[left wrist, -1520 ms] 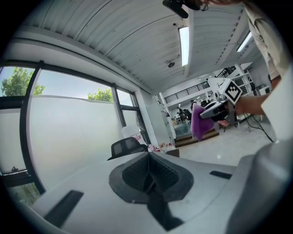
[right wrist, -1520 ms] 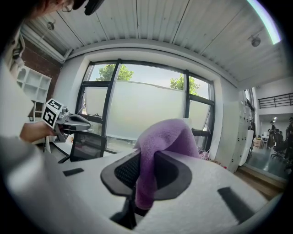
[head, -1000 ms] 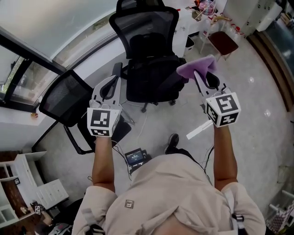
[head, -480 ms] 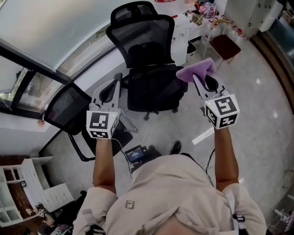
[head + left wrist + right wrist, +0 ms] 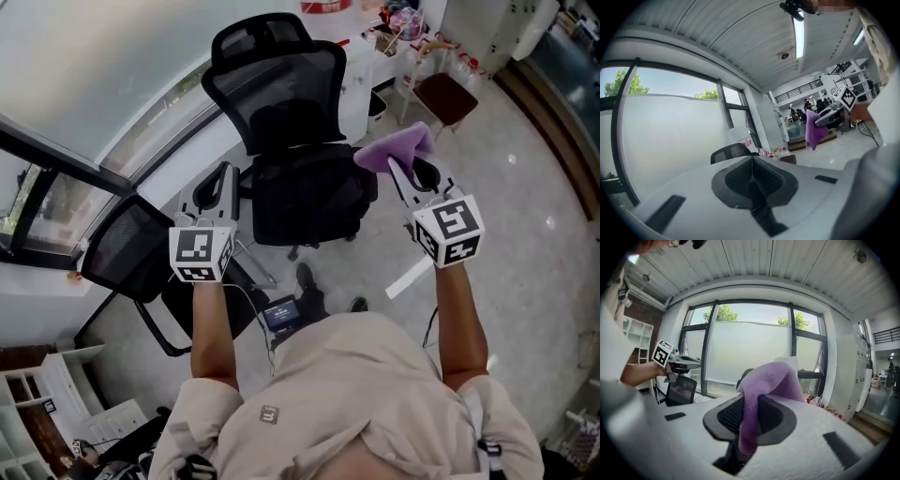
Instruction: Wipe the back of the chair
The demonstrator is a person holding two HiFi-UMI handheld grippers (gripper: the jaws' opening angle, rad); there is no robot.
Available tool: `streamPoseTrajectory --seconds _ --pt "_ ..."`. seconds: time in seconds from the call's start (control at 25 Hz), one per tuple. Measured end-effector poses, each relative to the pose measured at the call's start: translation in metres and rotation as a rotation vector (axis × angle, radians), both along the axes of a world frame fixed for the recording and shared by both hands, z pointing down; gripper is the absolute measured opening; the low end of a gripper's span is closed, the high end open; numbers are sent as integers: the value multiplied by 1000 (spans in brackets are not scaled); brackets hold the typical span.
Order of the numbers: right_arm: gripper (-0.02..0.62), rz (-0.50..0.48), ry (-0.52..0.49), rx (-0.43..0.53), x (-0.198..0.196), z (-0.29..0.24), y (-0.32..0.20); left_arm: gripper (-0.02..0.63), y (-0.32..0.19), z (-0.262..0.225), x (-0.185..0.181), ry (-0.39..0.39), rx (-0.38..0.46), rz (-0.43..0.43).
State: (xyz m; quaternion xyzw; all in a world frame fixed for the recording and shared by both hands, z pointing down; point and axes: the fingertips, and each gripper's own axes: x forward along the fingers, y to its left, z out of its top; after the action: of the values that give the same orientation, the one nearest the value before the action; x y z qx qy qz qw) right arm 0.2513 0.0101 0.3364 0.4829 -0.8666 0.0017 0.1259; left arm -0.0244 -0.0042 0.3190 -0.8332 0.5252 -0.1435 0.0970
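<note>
**Cloth raised, chair back not in contact**

The right gripper point(image 5: 397, 169) is seen clamped on a purple cloth point(image 5: 394, 147), which is draped over the jaw tips. The left gripper point(image 5: 223, 180) is held with its jaws pressed together and nothing between them. The black mesh chair point(image 5: 281, 89) is placed ahead, between both grippers. The cloth is held apart from its backrest.

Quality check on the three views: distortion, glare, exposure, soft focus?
Head view: edges bend like a barrel, small glints on the floor, chair sharp. Left gripper view: fisheye with a black vignette, ceiling light blown out. Right gripper view: backlit, window washed out, purple cloth close and slightly soft.
</note>
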Motion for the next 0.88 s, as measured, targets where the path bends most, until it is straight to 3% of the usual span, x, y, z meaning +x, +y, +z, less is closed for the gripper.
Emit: streamPoseTrajectory --seconds 0.88 --pt "51 104 99 -20 -102 -8 -122 9 -170 14 -115 58 5 46"
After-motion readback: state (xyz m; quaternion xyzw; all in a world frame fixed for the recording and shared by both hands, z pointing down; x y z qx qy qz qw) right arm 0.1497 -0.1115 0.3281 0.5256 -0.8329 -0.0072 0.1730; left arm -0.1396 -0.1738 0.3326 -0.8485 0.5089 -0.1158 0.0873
